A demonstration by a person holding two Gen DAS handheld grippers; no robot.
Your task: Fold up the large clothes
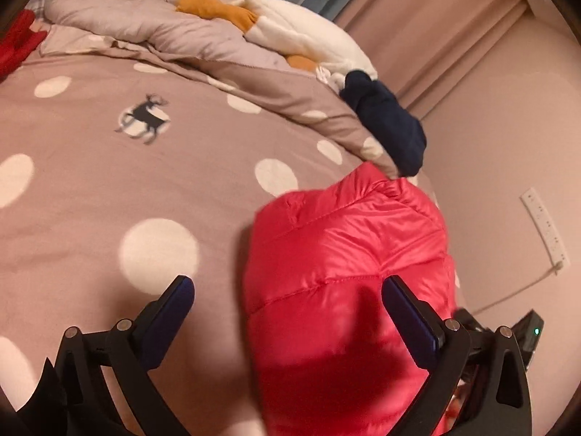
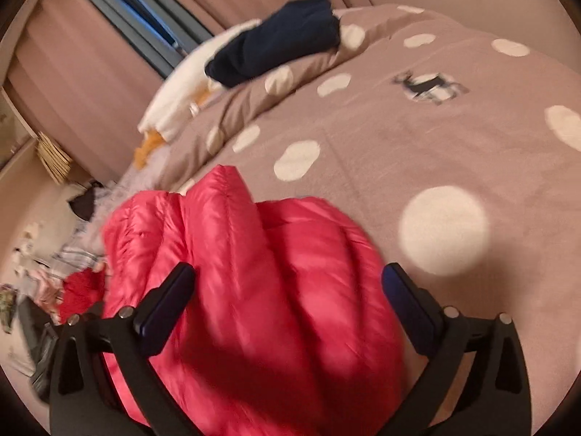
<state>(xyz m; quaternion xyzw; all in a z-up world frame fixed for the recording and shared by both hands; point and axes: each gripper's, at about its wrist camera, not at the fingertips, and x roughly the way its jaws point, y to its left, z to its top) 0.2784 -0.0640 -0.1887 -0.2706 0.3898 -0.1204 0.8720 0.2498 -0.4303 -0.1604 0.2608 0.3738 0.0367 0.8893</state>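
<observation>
Red quilted puffer jacket [image 1: 345, 272] bunched at bed's 5 o'clock corner. Left gripper [image 1: 288, 290], right gripper [image 2: 288, 279]: jaws wide, empty. Blurred hem probably nearest; pinch separate edges, spread flat.

Red quilted puffer jacket [image 1: 345, 254], shiny, bunched in a puffy heap, lying on the spotted bedcover [image 1: 109, 189]

Dotted bed cover [image 1: 90, 189] bears red puffer jacket [image 1: 345, 239], navy garment [image 1: 388, 123]
</observation>
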